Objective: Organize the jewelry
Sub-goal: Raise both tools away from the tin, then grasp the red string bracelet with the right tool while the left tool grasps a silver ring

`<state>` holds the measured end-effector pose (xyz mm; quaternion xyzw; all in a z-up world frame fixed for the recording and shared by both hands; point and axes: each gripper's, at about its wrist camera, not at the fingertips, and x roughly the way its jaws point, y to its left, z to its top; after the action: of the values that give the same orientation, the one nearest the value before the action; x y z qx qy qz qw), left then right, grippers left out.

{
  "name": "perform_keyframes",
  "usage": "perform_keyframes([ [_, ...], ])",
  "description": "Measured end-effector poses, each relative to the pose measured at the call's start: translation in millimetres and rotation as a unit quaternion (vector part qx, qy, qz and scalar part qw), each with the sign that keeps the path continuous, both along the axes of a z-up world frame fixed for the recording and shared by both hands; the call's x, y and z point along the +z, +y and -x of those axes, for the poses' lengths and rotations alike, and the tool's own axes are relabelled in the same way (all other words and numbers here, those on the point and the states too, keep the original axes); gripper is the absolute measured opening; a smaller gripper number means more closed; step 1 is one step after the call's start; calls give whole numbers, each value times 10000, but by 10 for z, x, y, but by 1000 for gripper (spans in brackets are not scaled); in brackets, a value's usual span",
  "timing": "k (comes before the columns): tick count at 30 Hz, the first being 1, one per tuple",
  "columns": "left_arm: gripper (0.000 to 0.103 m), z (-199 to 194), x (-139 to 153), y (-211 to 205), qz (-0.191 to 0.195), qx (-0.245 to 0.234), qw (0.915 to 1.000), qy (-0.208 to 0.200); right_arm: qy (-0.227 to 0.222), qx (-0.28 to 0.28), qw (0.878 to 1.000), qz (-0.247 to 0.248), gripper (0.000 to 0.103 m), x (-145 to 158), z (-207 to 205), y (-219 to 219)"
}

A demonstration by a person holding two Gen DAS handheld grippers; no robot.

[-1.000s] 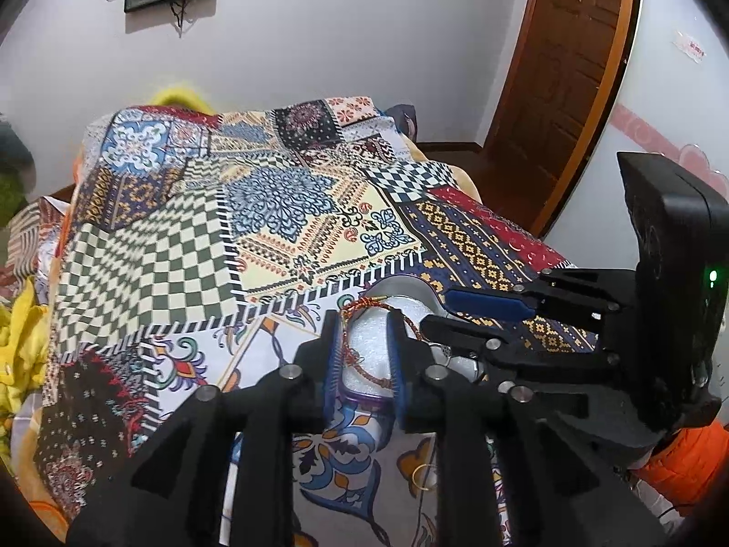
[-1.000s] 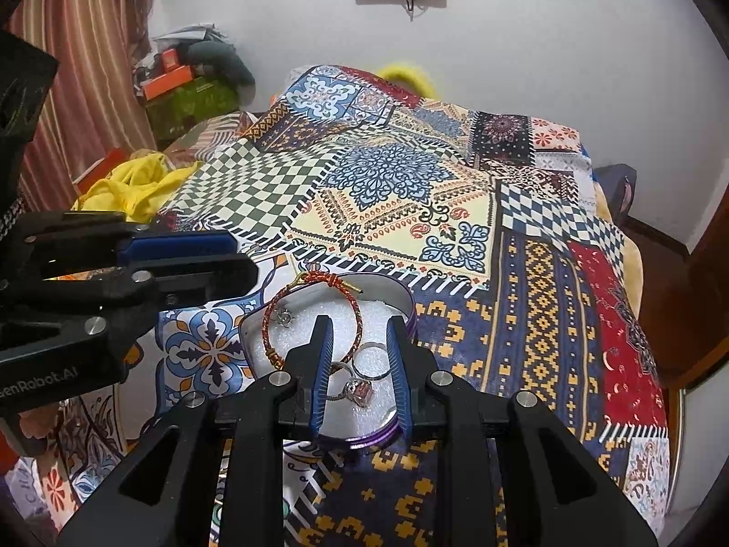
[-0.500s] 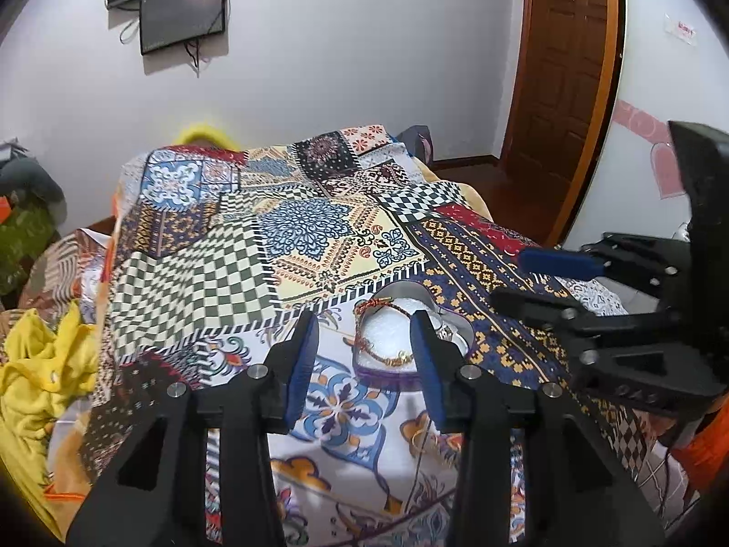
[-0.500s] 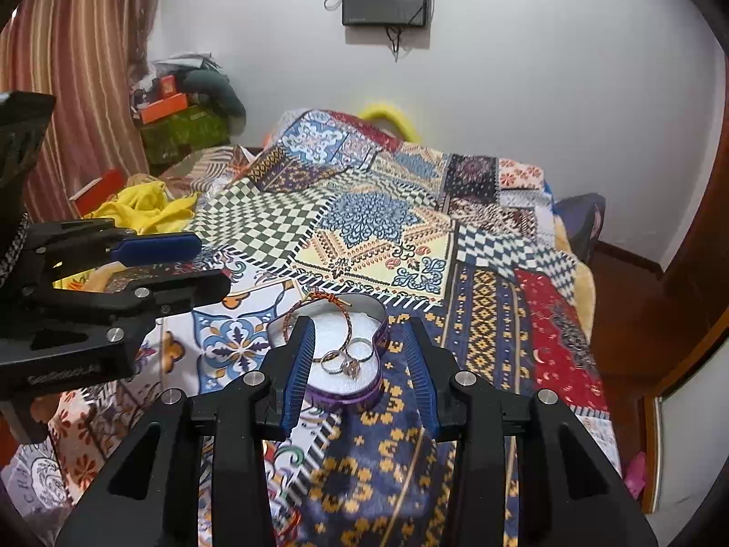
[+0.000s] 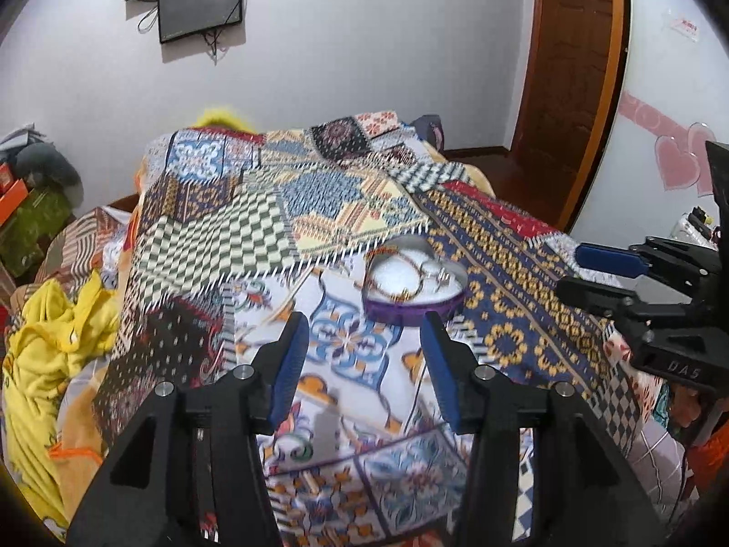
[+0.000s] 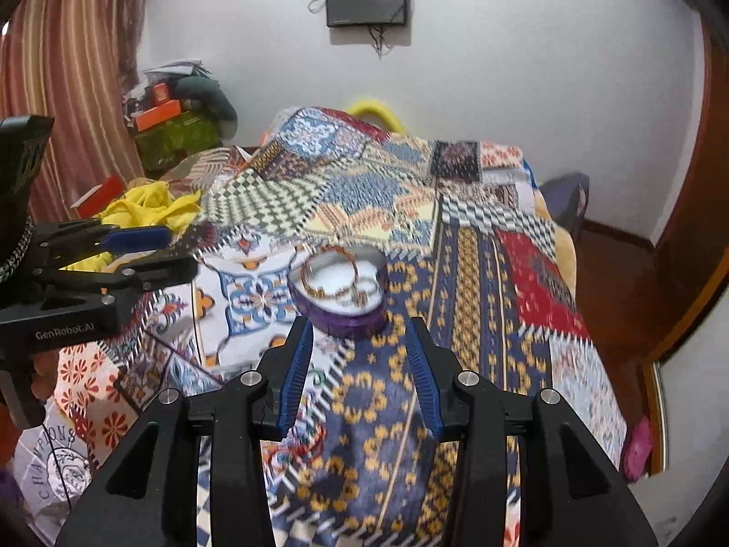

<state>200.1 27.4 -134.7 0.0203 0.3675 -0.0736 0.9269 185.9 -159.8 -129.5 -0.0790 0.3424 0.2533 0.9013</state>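
Observation:
A heart-shaped purple tin (image 5: 412, 307) with a white lining sits on the patchwork bedspread (image 5: 255, 228). In it lie a red-gold bracelet (image 5: 387, 285) and silver rings (image 5: 437, 273). The tin also shows in the right wrist view (image 6: 341, 314), with the bracelet (image 6: 325, 291) and rings (image 6: 360, 294). My left gripper (image 5: 364, 346) is open and empty, held back above the bed, short of the tin. My right gripper (image 6: 357, 355) is open and empty, just short of the tin.
Yellow clothes (image 5: 50, 346) lie in a heap at the bed's left side. A brown door (image 5: 574, 68) stands at the far right. A dark screen (image 6: 367, 0) hangs on the white wall. Boxes and clutter (image 6: 175, 123) are stacked by the striped curtain.
Both grippers have opened wide and pulled back and up from the tin. The bracelet and rings stay in the tin, which looks smaller and farther now.

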Motion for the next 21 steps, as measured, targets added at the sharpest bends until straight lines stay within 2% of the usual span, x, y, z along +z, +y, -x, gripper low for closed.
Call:
perform_keyframes([
  [9,50,213,-233,16,-90,51,9994,338,423,-176,9989,19,39,-251,162,-137],
  [16,50,298,-335,-25,-81,25,9989,451,943,-59,9955,-51,39,-529,282,-75],
  [21,50,335,-388,-80,-149,-37,9987,489,1137,61,9934,107,39,-706,289,48],
])
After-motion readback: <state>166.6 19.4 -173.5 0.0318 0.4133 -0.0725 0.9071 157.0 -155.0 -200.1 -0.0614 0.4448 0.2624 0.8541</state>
